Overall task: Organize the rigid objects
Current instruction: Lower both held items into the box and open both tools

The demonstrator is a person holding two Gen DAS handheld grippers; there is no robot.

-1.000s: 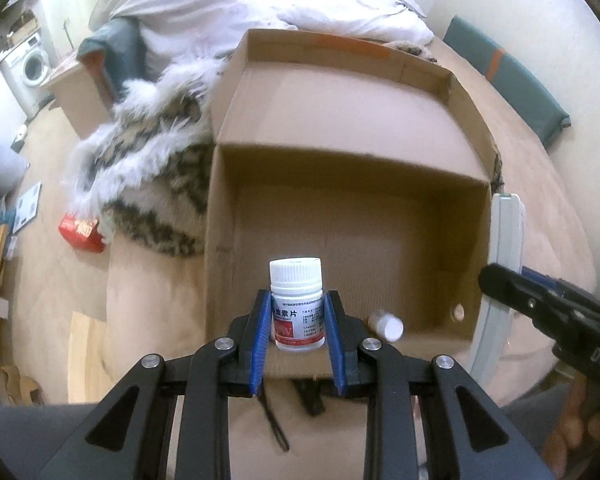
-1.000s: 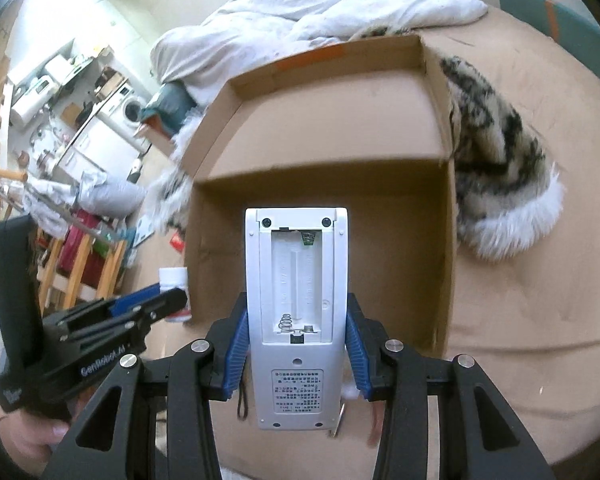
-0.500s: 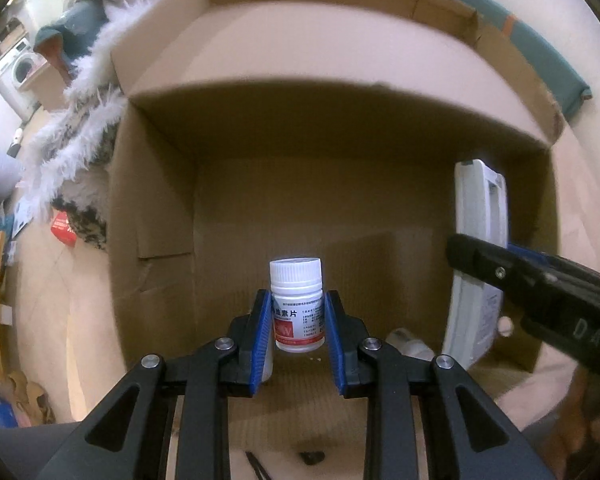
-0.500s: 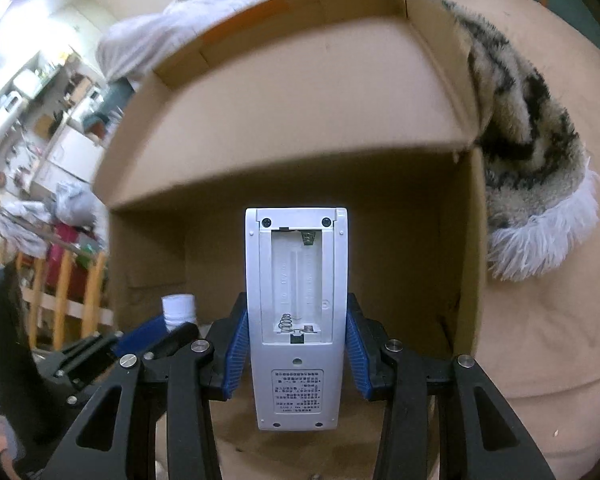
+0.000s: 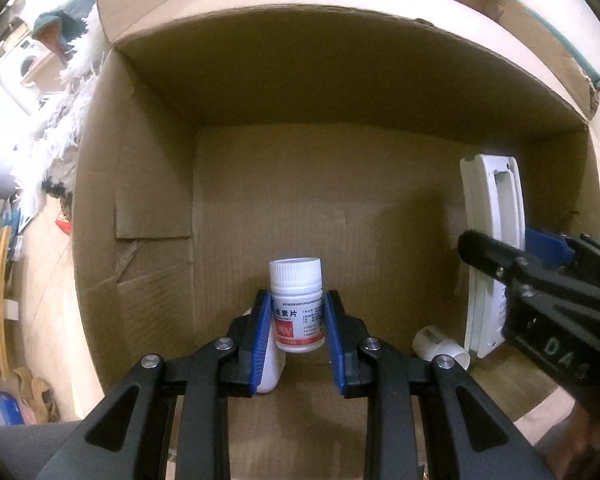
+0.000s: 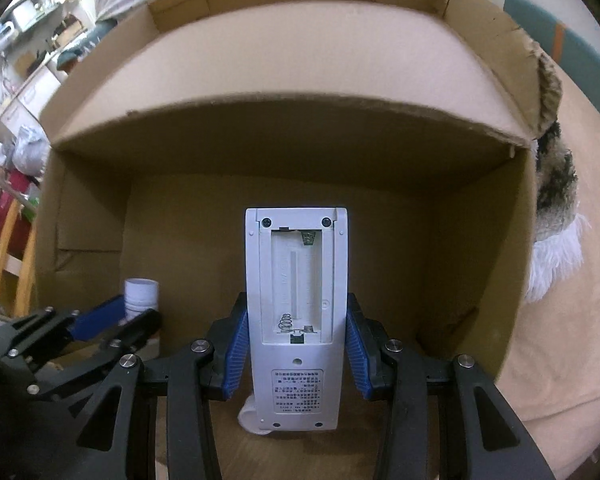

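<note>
Both grippers are inside an open cardboard box (image 5: 152,184) (image 6: 472,216). The jaws of my left gripper (image 5: 298,330) stand slightly apart from a white pill bottle (image 5: 297,309) with a red label, which stands upright between them. My right gripper (image 6: 296,338) has its blue pads a little off the sides of a white device (image 6: 296,312) with its battery bay open; the device also shows at the right in the left wrist view (image 5: 494,216). The bottle shows at the left in the right wrist view (image 6: 141,294).
A small white bottle (image 5: 440,346) lies on its side on the box floor near the right gripper. Another white object (image 5: 270,372) sits behind my left finger. A furry patterned blanket (image 6: 556,184) lies outside the box's right wall.
Both grippers moved deeper into the box and lowered. The jaws of both have widened slightly, so gaps show beside the bottle and the device.
</note>
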